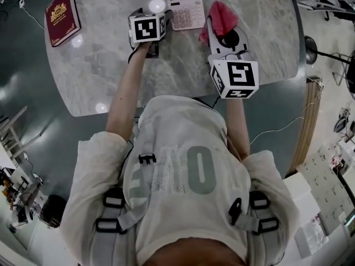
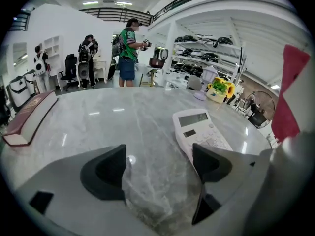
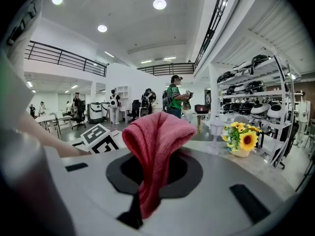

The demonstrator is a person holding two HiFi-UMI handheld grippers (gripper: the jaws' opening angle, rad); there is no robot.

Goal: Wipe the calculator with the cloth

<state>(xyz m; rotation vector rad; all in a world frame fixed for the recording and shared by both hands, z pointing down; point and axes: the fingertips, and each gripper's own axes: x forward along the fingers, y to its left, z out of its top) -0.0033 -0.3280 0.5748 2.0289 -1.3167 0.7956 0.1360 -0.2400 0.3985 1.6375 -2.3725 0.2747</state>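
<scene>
Marble table (image 1: 111, 65), workshop hall behind. Item: calculator (image 1: 185, 9), pale, display at far end, lay flat near far table edge, long axis pointing away from person. Sat between both grippers: ahead and right of left gripper (image 2: 160, 166), jaws wide apart, nothing between; just left of right gripper (image 3: 155, 168), jaws clamped on red cloth (image 3: 155, 141), folds drooping. Cloth side judged nearer; wipe called for leftward move. Also: red book (image 1: 62, 16), far left; sunflowers (image 3: 241, 139).
</scene>
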